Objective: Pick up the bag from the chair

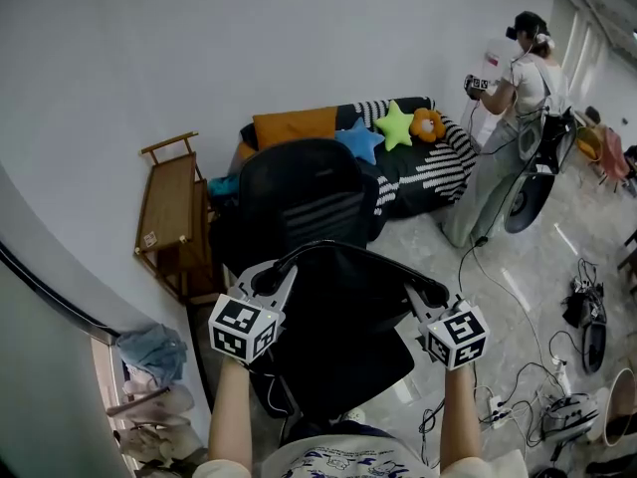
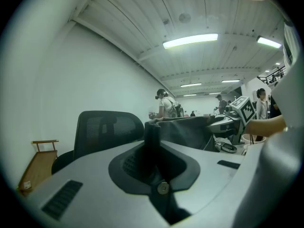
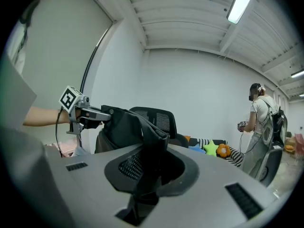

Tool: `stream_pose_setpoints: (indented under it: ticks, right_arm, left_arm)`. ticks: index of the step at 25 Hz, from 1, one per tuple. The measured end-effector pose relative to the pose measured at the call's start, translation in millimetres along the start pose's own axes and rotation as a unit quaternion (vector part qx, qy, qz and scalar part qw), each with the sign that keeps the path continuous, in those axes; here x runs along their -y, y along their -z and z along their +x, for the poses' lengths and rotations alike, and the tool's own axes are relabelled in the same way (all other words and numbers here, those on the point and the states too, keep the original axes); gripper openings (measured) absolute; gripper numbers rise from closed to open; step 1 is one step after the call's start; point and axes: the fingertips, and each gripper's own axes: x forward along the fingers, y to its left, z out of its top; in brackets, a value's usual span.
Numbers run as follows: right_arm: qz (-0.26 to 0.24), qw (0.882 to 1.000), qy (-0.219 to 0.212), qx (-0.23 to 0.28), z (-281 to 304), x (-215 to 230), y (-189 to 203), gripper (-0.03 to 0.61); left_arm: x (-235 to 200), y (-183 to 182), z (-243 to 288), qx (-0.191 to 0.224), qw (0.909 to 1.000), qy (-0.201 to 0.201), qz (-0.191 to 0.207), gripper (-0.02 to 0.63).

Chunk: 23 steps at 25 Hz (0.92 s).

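A black bag (image 1: 343,332) hangs spread between my two grippers, in front of the black mesh office chair (image 1: 299,202). My left gripper (image 1: 274,280) is shut on the bag's left upper edge. My right gripper (image 1: 424,296) is shut on its right upper edge. In the left gripper view a dark strip of the bag (image 2: 152,139) stands pinched between the jaws, with the chair back (image 2: 102,127) behind. The right gripper view shows the bag (image 3: 126,127) stretching from its jaws to the left gripper (image 3: 80,112). Whether the bag's bottom touches the chair seat is hidden.
A dark sofa (image 1: 428,172) with star cushions stands behind the chair. A wooden trolley (image 1: 169,217) is at the left wall. A person (image 1: 518,98) stands at the back right. Cables (image 1: 518,386) and gear lie on the floor to the right; clothes (image 1: 149,352) lie at left.
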Motion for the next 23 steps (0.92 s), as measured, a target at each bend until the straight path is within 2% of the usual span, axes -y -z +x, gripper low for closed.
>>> stream_pose_setpoints:
  ticks: [23]
  right_arm:
    - [0.001, 1.000, 0.008, -0.007, -9, 2, 6, 0.069]
  left_arm:
    - [10, 3, 2, -0.006, 0.9999, 0.009, 0.005, 0.041]
